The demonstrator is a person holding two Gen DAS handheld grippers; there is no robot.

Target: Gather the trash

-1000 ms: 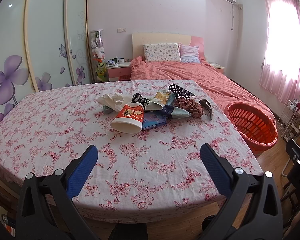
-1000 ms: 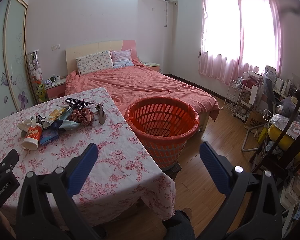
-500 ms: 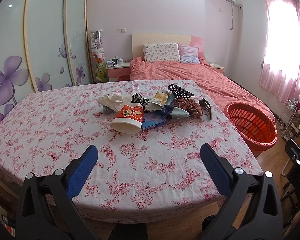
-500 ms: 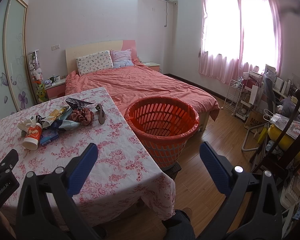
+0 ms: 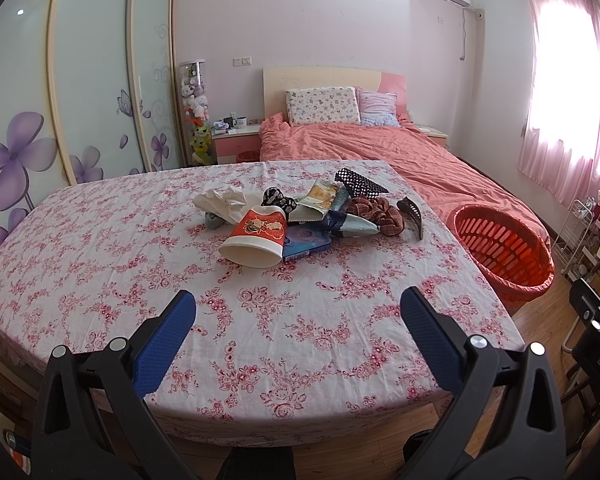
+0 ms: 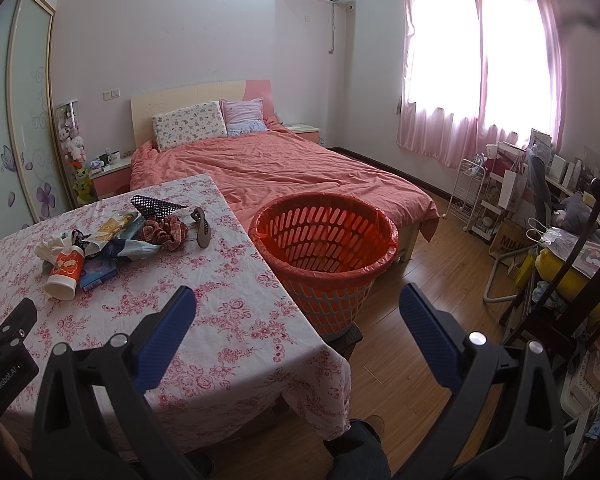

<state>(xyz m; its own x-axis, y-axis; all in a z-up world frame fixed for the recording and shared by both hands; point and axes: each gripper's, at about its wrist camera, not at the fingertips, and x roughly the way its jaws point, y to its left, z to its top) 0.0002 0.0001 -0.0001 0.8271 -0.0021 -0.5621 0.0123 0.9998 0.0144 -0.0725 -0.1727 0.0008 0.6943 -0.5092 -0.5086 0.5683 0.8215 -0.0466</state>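
a heap of trash sits mid-table on the floral tablecloth (image 5: pixel 100 248): a red-and-white paper cup (image 5: pixel 256 238) tipped on its side with its mouth toward the camera, crumpled white tissue (image 5: pixel 224 202), a blue packet (image 5: pixel 306 242) and a yellowish snack wrapper (image 5: pixel 320 196). the orange basket (image 6: pixel 326 240) stands on the floor just beside the table edge. left gripper (image 5: pixel 298 312) and right gripper (image 6: pixel 298 312) both hang spread wide, holding nothing, well short of the heap

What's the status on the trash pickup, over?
Left gripper open, empty, short of the trash pile. Right gripper open, empty. Orange basket beside the table. Nothing in the way.
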